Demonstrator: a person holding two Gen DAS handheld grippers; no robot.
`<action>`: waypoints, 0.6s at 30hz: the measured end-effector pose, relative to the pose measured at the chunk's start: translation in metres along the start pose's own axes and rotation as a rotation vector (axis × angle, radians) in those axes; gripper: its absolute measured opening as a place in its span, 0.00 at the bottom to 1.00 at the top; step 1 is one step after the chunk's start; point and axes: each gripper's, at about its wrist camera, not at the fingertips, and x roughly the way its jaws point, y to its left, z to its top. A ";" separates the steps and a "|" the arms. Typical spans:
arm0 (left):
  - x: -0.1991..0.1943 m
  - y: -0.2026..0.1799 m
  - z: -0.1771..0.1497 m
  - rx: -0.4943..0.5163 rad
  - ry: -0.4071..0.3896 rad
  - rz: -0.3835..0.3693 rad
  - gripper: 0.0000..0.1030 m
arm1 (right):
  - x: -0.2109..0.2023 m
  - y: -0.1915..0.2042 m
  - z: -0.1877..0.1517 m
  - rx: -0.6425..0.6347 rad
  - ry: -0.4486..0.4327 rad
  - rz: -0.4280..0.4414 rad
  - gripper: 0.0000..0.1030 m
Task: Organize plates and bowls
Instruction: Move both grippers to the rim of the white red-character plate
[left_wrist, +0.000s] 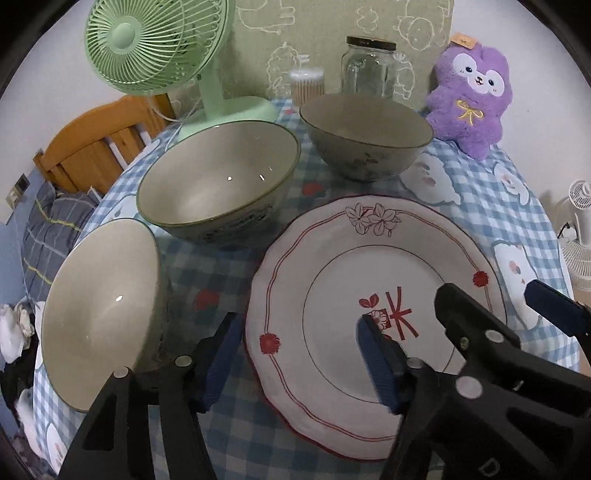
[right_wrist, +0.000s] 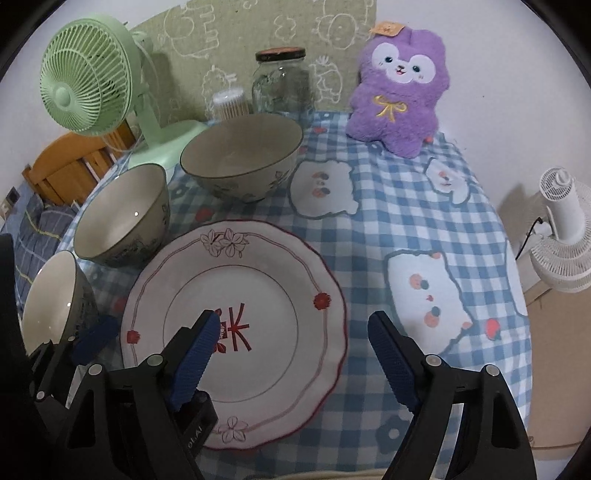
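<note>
Checked tablecloth (right_wrist: 406, 206) holds three bowls (left_wrist: 221, 184), one plate (right_wrist: 236, 325)

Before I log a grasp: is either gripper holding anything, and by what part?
Nothing is held. The left gripper straddles the plate at its left rim, the right gripper its right rim; pads untouching.

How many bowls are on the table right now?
3: nearest bowl at the left edge, middle bowl behind it, far bowl before the jar. None looks hidden.

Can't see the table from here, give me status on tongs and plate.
Left tongs open, straddling plate's left rim. Right tongs open over its right rim. Nothing gripped; three bowls stand clear.
</note>
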 end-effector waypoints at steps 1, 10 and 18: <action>0.001 -0.001 0.000 0.006 0.001 0.003 0.63 | 0.002 0.000 0.000 0.000 0.005 0.001 0.82; 0.014 0.000 -0.001 0.002 0.045 -0.003 0.64 | 0.019 -0.001 0.003 0.020 0.045 0.001 0.77; 0.017 0.002 -0.001 -0.039 0.048 -0.019 0.63 | 0.032 -0.006 0.003 0.036 0.080 0.006 0.70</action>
